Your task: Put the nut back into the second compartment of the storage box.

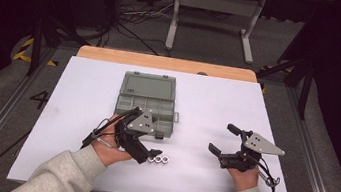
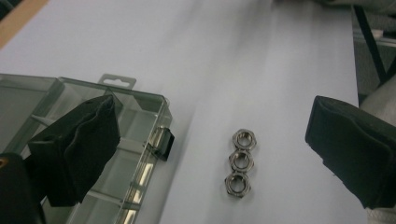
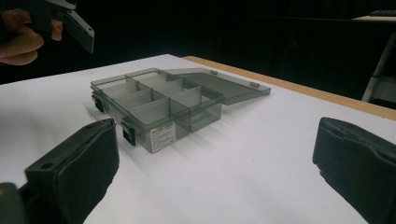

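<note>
High view: left gripper (image 1: 151, 146) low over the sheet (image 1: 218, 102), jaws spread, nothing held, nose just beside three nuts (image 1: 160, 160) lying in a short row near the front edge. Open box (image 1: 147, 104) just behind, lid folded back flat, near latch close to the gripper. Right gripper (image 1: 222, 141) well apart to the right, jaws wide, empty, resting on the sheet.

Left gripper view: nuts (image 2: 241, 162) in a touching line of three between the two pads (image 2: 77, 144), nearer the right pad, flat on the sheet. Box corner (image 2: 154, 121) and latch (image 2: 163, 142) under the left pad. Jaws well apart, gripping nothing.

Right gripper view: box (image 3: 154, 100) seen from its side, dividers forming several compartments, all looking bare; lid (image 3: 224, 86) lying open behind. Pads wide, nothing between. Left gripper (image 3: 70, 21) up in the far corner.

Step in hand, by the look of it: approach to the first nut, pick not yet made. Next move likely calls for lowering over one end nut, closing on that nut alone without nudging its neighbours, then lifting across the near wall into a compartment. Risk: pads wide enough to catch two at once, or to scatter the row.
</note>
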`<state>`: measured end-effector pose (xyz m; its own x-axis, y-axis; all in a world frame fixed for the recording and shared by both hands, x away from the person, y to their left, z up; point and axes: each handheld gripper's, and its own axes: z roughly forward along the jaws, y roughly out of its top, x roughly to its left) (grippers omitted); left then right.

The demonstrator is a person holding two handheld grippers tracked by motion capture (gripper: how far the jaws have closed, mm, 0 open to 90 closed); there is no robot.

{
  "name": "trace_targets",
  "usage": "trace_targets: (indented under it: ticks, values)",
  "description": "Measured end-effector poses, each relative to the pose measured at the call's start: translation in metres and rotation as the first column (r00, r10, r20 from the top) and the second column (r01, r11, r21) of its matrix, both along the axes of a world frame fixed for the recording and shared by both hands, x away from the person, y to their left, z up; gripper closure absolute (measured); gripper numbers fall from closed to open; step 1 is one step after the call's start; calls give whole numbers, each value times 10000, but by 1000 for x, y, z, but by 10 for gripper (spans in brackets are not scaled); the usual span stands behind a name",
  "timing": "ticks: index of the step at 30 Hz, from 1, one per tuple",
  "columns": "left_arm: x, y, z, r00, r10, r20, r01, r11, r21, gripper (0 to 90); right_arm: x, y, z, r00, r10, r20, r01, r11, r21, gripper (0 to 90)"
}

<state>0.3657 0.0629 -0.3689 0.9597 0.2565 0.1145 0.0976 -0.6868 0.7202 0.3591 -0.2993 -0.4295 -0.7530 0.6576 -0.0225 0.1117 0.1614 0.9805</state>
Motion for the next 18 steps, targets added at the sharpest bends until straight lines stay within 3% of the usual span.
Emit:
trace_targets:
  ticks: [2,3,5,8,9,10,11,13,14,15,17,18]
  values:
    - [2,-4,1,9999,-86,-117,93,9983,570,44,0,0,0,10000,3,0,-3,10000,9,10]
    - [2,-4,1,9999,-86,-117,93,9983,570,45,0,-1,0,10000,3,-13,-3,10000,4,10]
    - [5,-9,2,9992,-228,-326,266,9922,1217,45,0,-1,0,10000,3,-47,-3,10000,8,10]
    - [7,-15,2,9985,-267,-487,350,9832,1789,45,0,-1,0,9999,-42,-145,41,10000,-26,10]
    - [7,-15,2,9985,-267,-487,350,9832,1789,49,0,-1,0,9999,-42,-145,41,10000,-26,10]
    - [8,-19,1,9975,-285,-642,418,9752,2174,51,0,-2,0,9999,-91,-104,90,10000,-41,10]
    - [8,-19,1,9975,-285,-642,418,9752,2174,53,0,-2,0,9999,-107,-70,106,9999,-53,10]
    - [10,-23,-1,9962,-332,-804,529,9648,2576,60,0,-2,0,9999,-103,-49,103,9999,-46,10]
    - [12,-27,-4,9940,-411,-1011,697,9518,2987,63,0,-2,0,9999,-95,-43,95,9999,-35,10]
    - [12,-27,-4,9940,-411,-1011,697,9518,2987,64,0,-2,0,9999,-95,-43,95,9999,-35,10]
    - [15,-32,-11,9867,-415,-1573,915,9409,3260,77,-1,-2,0,9999,-120,-45,119,9999,-115,10]
    - [15,-32,-11,9867,-415,-1573,915,9409,3260,83,-1,-2,0,9999,-120,-45,119,9999,-115,10]
